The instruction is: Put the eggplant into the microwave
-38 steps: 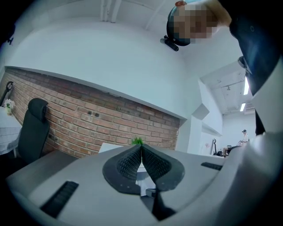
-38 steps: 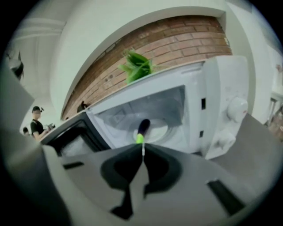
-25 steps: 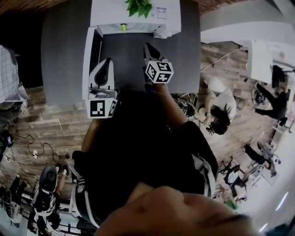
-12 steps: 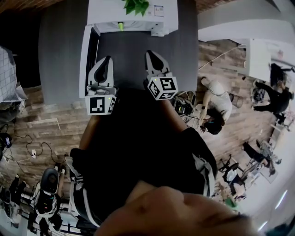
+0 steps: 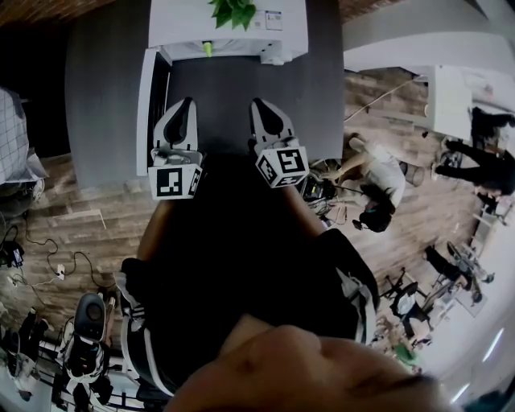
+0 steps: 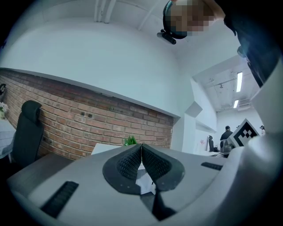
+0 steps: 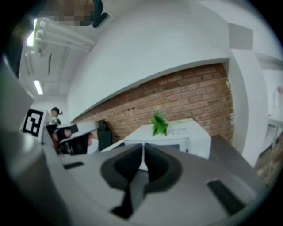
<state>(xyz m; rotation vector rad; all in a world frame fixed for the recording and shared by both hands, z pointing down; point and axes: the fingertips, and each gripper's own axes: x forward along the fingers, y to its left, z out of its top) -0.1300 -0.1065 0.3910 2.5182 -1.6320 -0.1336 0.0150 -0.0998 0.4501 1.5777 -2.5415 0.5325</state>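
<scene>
The white microwave (image 5: 229, 28) stands at the far edge of the grey table (image 5: 105, 96) with a green plant (image 5: 233, 10) on top. Its door (image 5: 146, 105) hangs open to the left. A small yellow-green piece (image 5: 208, 48) shows at its front opening; I cannot make out the eggplant itself. My left gripper (image 5: 184, 103) and right gripper (image 5: 259, 103) hover side by side over the table before the microwave, both shut with nothing between the jaws. The left gripper (image 6: 141, 145) points at the brick wall. Ahead of the right gripper (image 7: 143, 145) is the microwave (image 7: 177, 134).
A brick wall (image 6: 88, 119) runs behind the table, with a black chair (image 6: 26, 132) at its left. People (image 5: 378, 193) and a white desk (image 5: 451, 96) are on the wood floor to the right. Cables (image 5: 40, 257) lie on the floor at the left.
My right gripper has drawn back from the microwave toward my body, level with the left one. The left gripper has stayed in place. Both remain shut.
</scene>
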